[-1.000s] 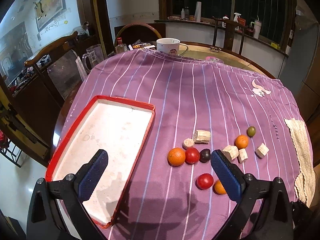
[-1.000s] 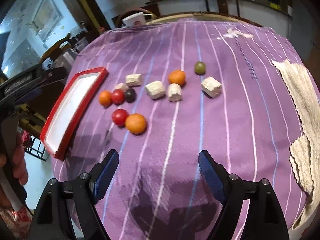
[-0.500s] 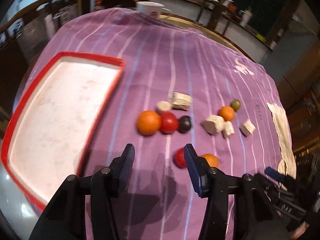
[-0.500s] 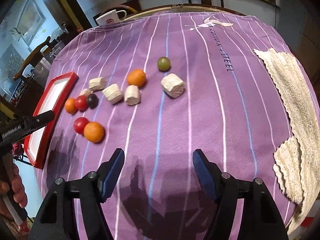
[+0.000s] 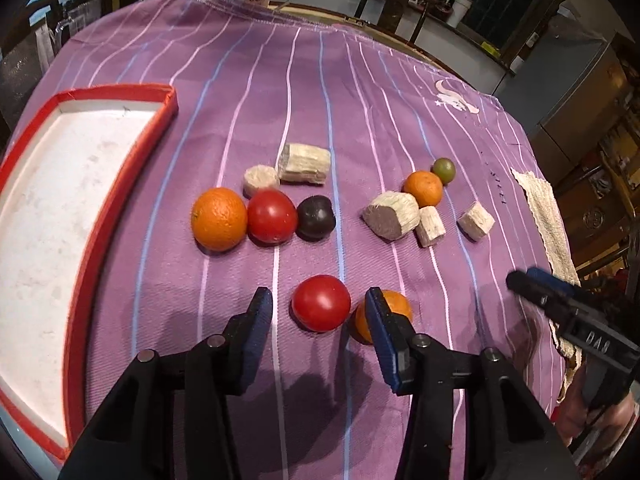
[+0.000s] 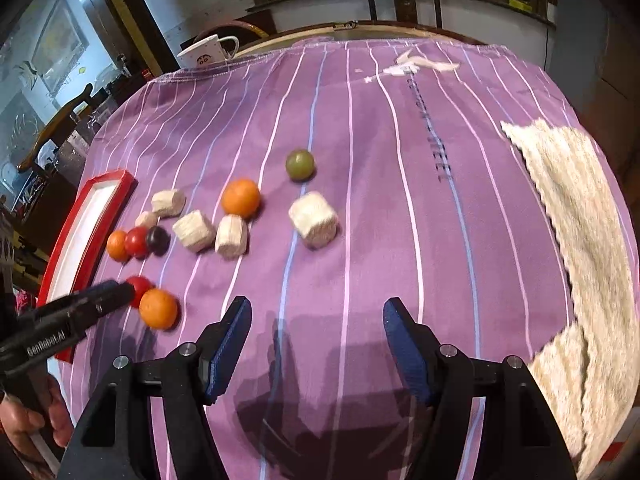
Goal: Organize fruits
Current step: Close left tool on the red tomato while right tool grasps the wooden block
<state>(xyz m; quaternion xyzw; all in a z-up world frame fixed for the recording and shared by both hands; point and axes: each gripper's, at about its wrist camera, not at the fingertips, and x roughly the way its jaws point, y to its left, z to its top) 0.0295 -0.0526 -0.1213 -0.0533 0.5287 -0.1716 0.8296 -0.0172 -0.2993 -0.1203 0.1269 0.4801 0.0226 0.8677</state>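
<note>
While its jaws have just been narrowing, left gripper (image 5: 318,306) brackets near red tomato (image 5: 321,308) untouched, right gripper (image 6: 316,312) wide, empty.

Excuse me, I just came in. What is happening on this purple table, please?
A person holds a tool in each hand to sort fruit. The left tool has just been closing and sits low around a red tomato beside an orange; the pads do not press it yet. The right tool is open over bare purple cloth. The red tray holds nothing visible, and all the fruit is on the cloth.
</note>
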